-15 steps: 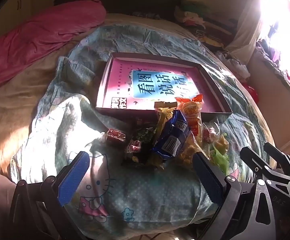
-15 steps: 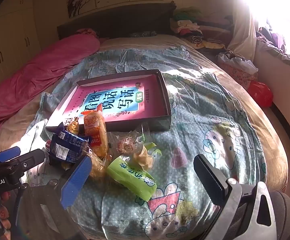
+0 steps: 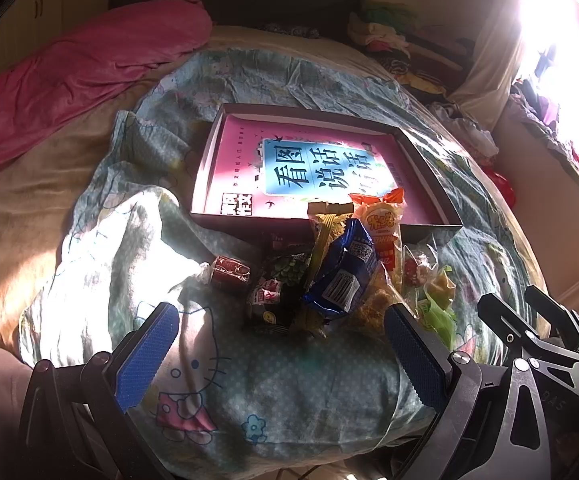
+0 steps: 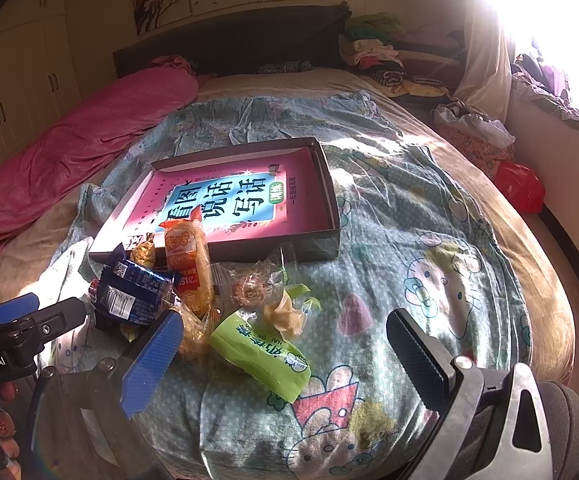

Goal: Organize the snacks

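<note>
Both grippers are hovering over the bed [image 4: 429,208] with jaws spread wide and nothing between them. The snack pile is sitting straight ahead of the left gripper [image 3: 281,354], bunched against the near wall of the shallow box [image 3: 429,160]. The blue packet [image 3: 341,276] is lying just beyond the gap of the left jaws, its long axis running away from them toward the box, so the left looks nearer to it. For the right gripper [image 4: 289,350], the green packet [image 4: 261,350] is lying right between its jaws, slanting across the opening from upper left to lower right. My read: the right gripper is best placed for the green one, though it may need a twist to close across the packet's narrow side.
</note>
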`<move>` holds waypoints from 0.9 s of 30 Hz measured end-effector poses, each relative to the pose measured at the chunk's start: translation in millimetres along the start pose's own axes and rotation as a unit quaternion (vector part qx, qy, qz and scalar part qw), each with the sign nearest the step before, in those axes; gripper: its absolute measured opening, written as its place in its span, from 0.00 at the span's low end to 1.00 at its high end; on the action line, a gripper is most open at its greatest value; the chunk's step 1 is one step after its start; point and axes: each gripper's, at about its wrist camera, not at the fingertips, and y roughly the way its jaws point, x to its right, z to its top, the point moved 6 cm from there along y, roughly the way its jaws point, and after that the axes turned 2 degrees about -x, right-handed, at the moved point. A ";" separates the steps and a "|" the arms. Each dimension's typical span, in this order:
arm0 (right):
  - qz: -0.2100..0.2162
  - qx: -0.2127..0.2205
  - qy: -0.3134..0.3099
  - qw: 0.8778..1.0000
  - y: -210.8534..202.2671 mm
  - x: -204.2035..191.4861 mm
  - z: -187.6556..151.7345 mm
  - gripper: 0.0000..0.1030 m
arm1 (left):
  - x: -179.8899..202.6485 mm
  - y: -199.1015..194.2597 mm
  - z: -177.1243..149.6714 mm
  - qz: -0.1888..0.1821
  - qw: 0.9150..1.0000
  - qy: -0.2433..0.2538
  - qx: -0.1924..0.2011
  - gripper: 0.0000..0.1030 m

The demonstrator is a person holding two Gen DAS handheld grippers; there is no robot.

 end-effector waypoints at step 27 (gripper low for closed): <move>-0.004 -0.036 0.004 0.999 16.3 8.2 -11.0 1.00 | -17.4 9.0 -3.3 -0.020 0.999 -0.027 -0.015 0.99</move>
